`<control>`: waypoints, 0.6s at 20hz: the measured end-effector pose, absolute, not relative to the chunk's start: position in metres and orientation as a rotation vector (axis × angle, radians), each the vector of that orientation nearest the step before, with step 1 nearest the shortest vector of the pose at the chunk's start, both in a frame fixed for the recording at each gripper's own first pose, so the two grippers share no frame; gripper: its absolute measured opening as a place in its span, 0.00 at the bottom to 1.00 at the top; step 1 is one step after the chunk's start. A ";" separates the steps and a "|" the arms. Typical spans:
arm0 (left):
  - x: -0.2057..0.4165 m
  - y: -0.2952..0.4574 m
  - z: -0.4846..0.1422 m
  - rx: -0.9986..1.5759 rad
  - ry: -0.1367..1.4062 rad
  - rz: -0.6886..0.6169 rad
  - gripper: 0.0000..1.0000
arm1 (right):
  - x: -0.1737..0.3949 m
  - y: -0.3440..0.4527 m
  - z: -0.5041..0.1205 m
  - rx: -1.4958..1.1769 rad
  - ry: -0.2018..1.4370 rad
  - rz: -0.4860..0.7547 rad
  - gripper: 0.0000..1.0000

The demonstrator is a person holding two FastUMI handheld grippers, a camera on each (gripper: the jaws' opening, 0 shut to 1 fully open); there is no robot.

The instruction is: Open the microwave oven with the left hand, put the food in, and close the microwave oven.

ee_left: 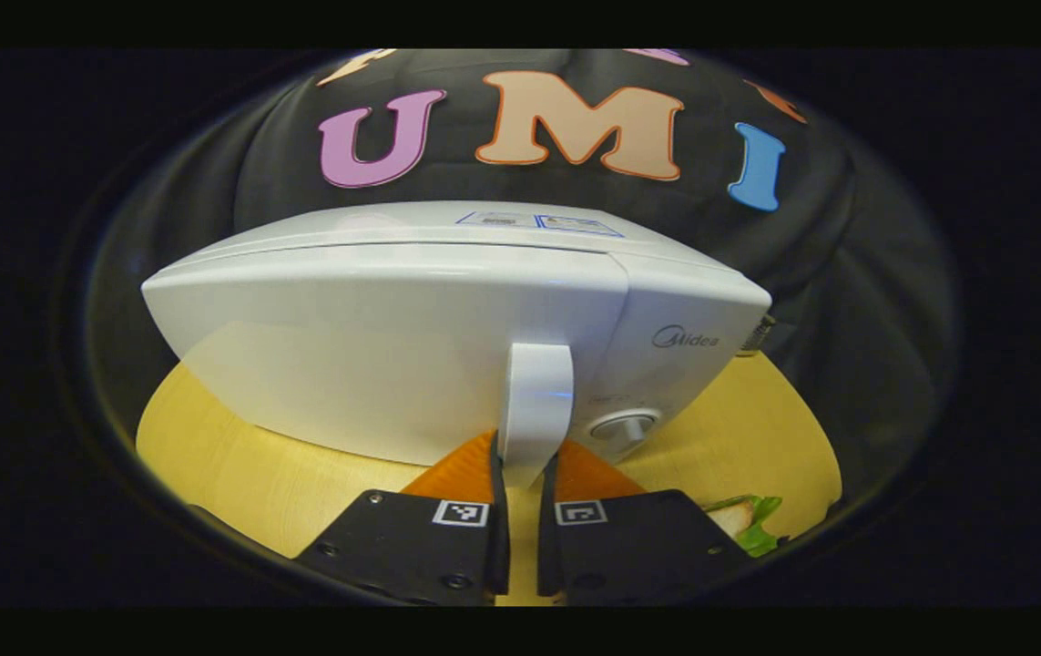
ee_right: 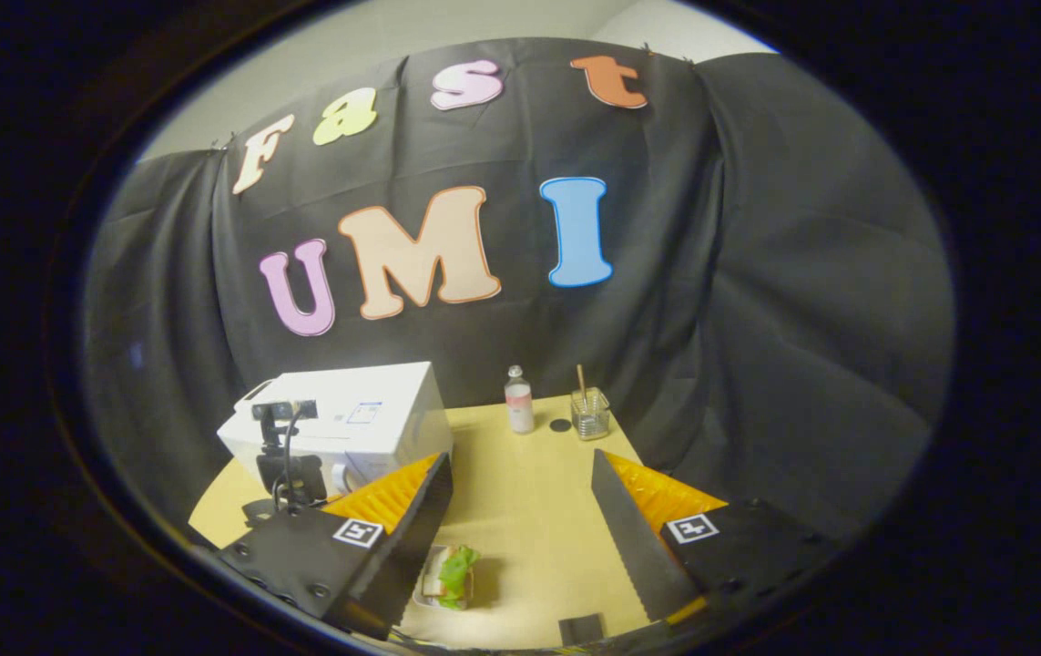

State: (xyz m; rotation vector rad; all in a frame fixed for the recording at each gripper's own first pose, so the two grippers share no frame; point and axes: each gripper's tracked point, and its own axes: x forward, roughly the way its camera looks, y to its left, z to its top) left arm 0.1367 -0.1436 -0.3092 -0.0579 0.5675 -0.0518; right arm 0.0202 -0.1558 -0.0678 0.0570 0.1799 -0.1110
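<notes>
My left claw (ee_left: 520,474) stands narrowly open around the handle (ee_left: 535,410), both fingers beside it; whether they press, I cannot tell. My right claw (ee_right: 520,519) hangs wide open, empty. The oven (ee_left: 447,337), at the bench's (ee_right: 529,492) far left, seems heavy and stiff; the hard, smooth handle is the place to grip. The sandwich (ee_right: 449,576), near the front edge, looks soft and light.

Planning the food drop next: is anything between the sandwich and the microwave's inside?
Yes: the microwave door is shut. The left gripper has its fingers around the door handle. The sandwich lies on the table.
</notes>
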 end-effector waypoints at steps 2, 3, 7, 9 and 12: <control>0.136 -0.143 -0.309 -0.060 0.561 -0.037 0.12 | 0.019 -0.156 -0.073 0.063 0.195 -0.090 0.92; 0.137 -0.143 -0.309 -0.060 0.557 -0.033 0.13 | 0.020 -0.156 -0.077 0.069 0.202 -0.081 0.92; 0.135 -0.143 -0.308 -0.069 0.545 -0.019 0.12 | 0.024 -0.156 -0.082 0.087 0.216 -0.053 0.96; 0.124 -0.142 -0.311 -0.075 0.568 -0.002 0.12 | 0.027 -0.154 -0.083 0.083 0.215 -0.032 0.92; 0.084 -0.130 -0.310 -0.028 0.522 -0.014 0.10 | 0.035 -0.148 -0.085 0.073 0.216 0.004 0.92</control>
